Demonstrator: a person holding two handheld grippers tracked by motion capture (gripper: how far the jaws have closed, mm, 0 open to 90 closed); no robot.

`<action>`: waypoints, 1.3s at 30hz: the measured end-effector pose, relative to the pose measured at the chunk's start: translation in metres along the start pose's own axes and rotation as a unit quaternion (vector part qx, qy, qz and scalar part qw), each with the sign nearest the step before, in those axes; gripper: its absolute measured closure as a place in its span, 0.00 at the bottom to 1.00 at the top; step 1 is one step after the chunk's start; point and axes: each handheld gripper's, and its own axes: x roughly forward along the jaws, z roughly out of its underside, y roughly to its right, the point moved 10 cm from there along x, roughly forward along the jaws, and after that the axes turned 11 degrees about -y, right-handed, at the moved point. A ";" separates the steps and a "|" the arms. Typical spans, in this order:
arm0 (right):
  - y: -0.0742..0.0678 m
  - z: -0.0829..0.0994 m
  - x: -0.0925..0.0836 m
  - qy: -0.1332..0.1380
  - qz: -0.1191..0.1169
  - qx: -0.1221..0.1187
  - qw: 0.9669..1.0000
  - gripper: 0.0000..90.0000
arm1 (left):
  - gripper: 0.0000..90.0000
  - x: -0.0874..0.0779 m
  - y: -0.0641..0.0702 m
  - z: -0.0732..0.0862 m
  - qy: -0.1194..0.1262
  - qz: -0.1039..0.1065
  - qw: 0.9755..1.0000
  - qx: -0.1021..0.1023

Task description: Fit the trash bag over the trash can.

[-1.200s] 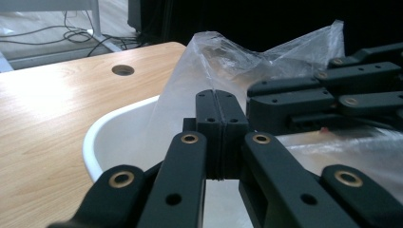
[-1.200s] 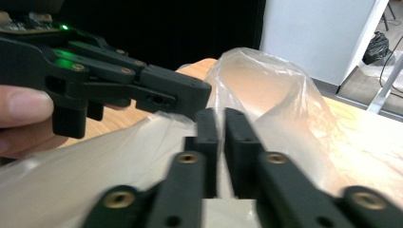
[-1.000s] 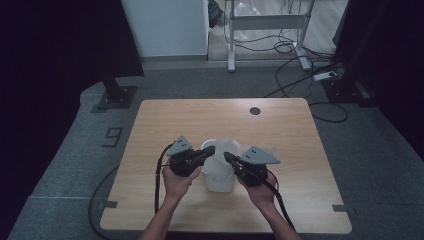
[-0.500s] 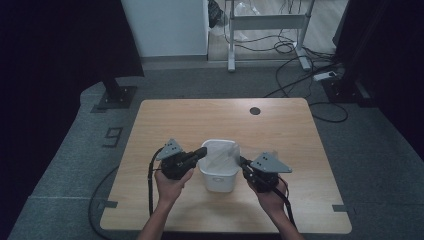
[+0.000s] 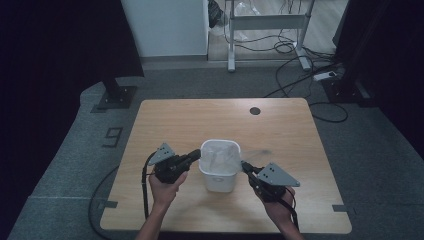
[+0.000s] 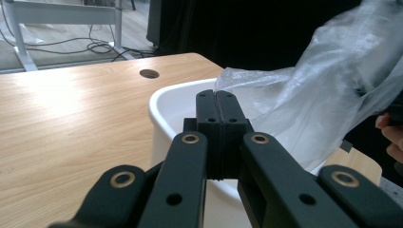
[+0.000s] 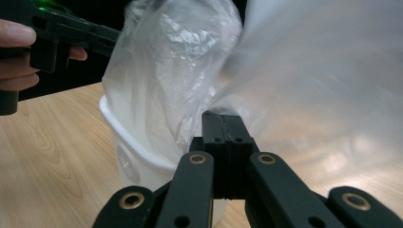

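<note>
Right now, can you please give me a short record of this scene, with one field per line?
Work: fitting a clear plastic bag into a white bin
Left tool: jaws shut, pinching the bag edge at the bin's left rim
Right tool: jaws shut, pinching the bag edge to the right of the bin
Bag: stretched between the two tools, over the bin's opening
Surface: wooden table, with a round hole near the far edge

Light wooden table point(image 5: 190, 125), white bin point(image 5: 219, 172) standing near its front edge
</note>
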 end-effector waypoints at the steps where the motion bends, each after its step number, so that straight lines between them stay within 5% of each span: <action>1: 0.000 0.002 -0.001 0.000 0.000 0.001 1.000 0.99 | 1.00 -0.001 -0.001 0.001 0.001 -0.001 1.000 -0.001; 22: 0.007 0.024 -0.014 0.011 -0.003 0.003 1.000 0.99 | 0.98 -0.009 -0.002 0.009 -0.002 0.004 1.000 -0.001; 24: 0.006 0.023 -0.013 0.009 -0.007 -0.003 1.000 0.99 | 0.87 -0.009 -0.004 0.000 0.002 -0.006 1.000 0.006; 28: 0.004 0.022 -0.010 0.002 -0.014 -0.006 1.000 0.99 | 0.69 -0.007 0.000 -0.018 -0.005 0.006 1.000 0.022; 34: 0.002 0.020 -0.009 0.002 -0.017 -0.007 1.000 0.99 | 0.60 -0.002 0.006 -0.037 -0.009 0.014 0.999 0.031; 39: 0.000 0.016 -0.010 0.006 -0.017 -0.012 1.000 0.99 | 0.53 0.016 0.018 -0.041 -0.043 0.027 0.997 0.058</action>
